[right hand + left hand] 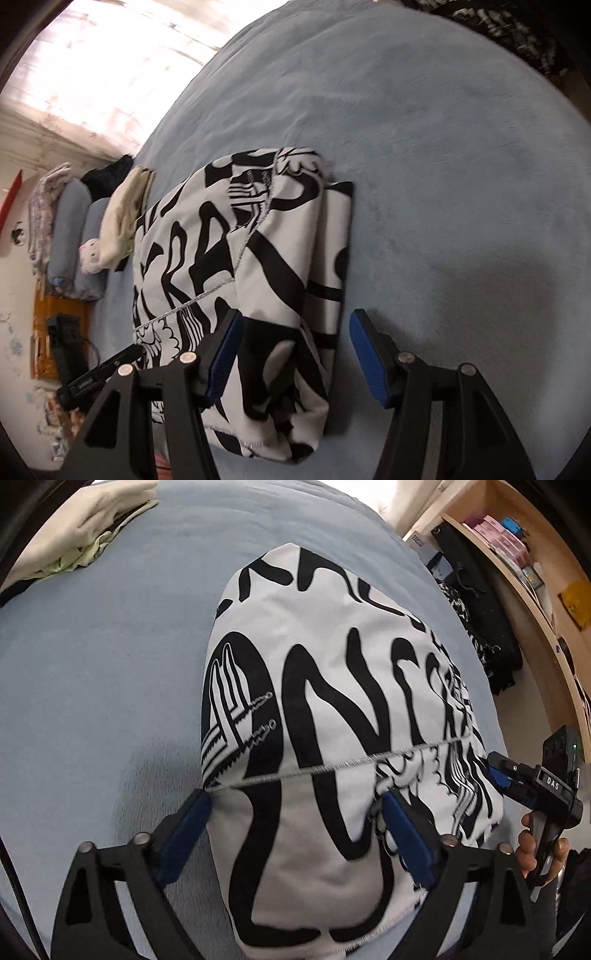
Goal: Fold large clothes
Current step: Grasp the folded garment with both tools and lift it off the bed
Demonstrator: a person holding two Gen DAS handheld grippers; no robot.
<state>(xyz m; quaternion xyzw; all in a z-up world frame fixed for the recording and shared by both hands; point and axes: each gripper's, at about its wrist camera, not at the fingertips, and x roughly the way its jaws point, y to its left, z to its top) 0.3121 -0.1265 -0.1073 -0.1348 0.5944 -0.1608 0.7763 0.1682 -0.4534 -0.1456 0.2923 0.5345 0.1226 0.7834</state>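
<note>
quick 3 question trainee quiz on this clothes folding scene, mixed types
1. True or false: the black-and-white printed garment lies on a blue bedspread.
2. The left gripper is: A open, B shut on cloth.
3. What pale item sits at the bed's far corner in the left wrist view?

Key
1. True.
2. A; its jaws stand wide apart around the garment. The right gripper is open too.
3. A folded cream garment.

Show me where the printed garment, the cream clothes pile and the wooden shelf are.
printed garment (332, 709), left wrist view, its white middle.
cream clothes pile (92, 524), left wrist view, top fold.
wooden shelf (517, 565), left wrist view, front edge.
</note>
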